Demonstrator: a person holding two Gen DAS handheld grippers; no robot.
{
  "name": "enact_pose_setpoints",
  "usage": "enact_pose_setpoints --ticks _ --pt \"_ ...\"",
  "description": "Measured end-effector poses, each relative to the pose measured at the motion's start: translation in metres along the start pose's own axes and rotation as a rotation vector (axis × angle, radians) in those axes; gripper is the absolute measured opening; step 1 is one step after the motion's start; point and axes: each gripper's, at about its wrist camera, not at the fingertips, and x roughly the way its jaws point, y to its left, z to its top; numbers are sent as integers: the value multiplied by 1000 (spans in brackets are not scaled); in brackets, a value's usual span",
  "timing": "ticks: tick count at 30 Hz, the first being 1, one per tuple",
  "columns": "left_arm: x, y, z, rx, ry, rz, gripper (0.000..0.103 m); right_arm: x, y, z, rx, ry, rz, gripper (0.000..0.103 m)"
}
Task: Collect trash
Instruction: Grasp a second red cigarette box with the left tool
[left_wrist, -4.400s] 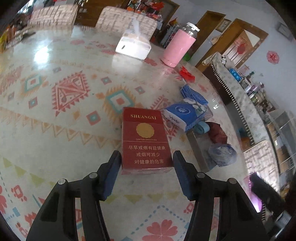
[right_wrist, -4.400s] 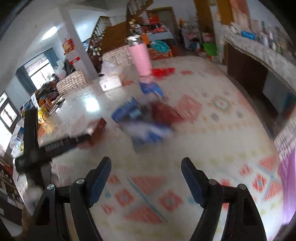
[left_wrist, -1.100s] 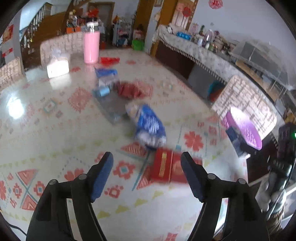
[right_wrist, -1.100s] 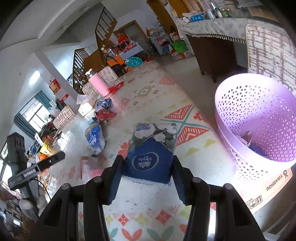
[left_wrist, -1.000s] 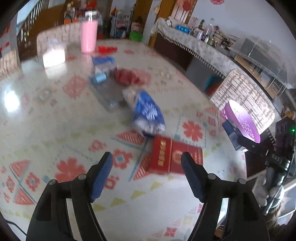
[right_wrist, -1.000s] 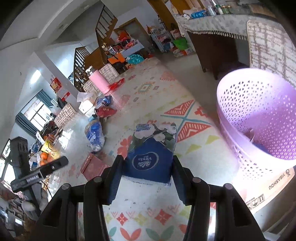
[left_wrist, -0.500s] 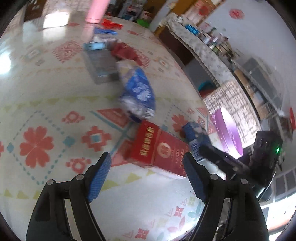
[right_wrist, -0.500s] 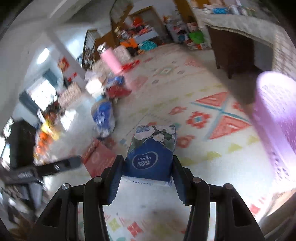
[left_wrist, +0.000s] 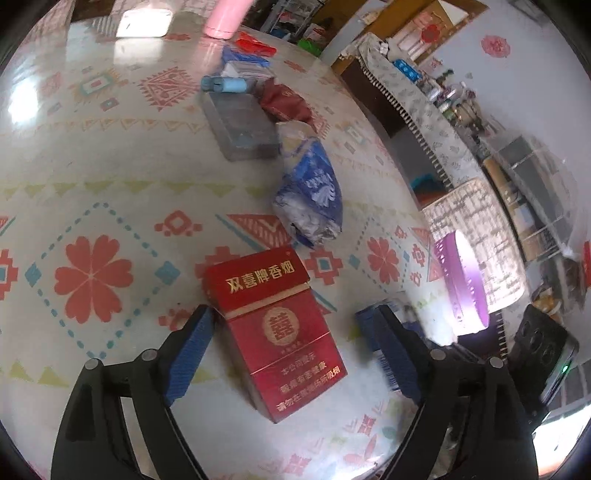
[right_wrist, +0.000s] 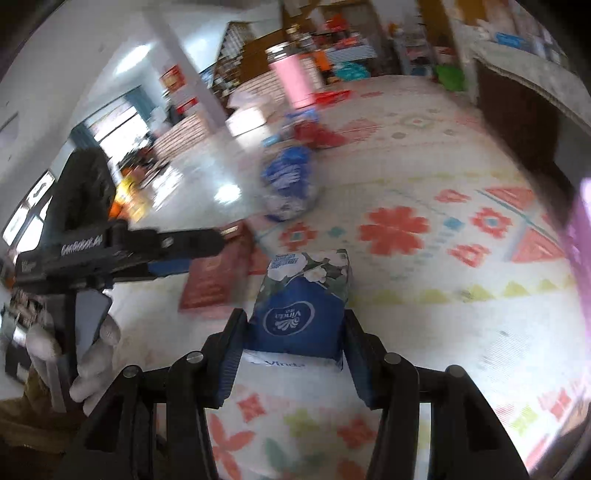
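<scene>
**Red carton lies askew between the left tongs**

The left gripper (left_wrist: 286, 354) is spread wide and holds nothing. The red cigarette carton (left_wrist: 277, 332) lies flat on the patterned tablecloth (left_wrist: 92, 177) in the gap between its fingers. The left finger's tip sits right at the carton's near-left corner, whether touching I cannot tell, while the right finger stands well clear of the other side. The carton's long axis runs roughly forward along the fingers but is skewed, its far end toward the left finger and its near end toward the right. So the jaws would close across the short width, and my guess is the skew needs squaring up first or the box may twist.

The right gripper (right_wrist: 291, 354) is closed on a blue tissue pack (right_wrist: 301, 306), gripped by its two sides. It is therefore busy, and the left is the nearer hand for the carton. Beyond the carton lies a crumpled blue wrapper (left_wrist: 310, 192), and off the table edge to the right stands the purple basket (left_wrist: 461, 280).
</scene>
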Motion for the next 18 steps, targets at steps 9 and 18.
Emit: enact_pose_setpoints --ticks 9,18 --pt "15 -38 -12 185 -11 270 60 -38 -37 -9 121 -71 -55 56" --pt "-26 -51 -5 190 -35 73 59 -62 -61 -14 170 -139 -60 56"
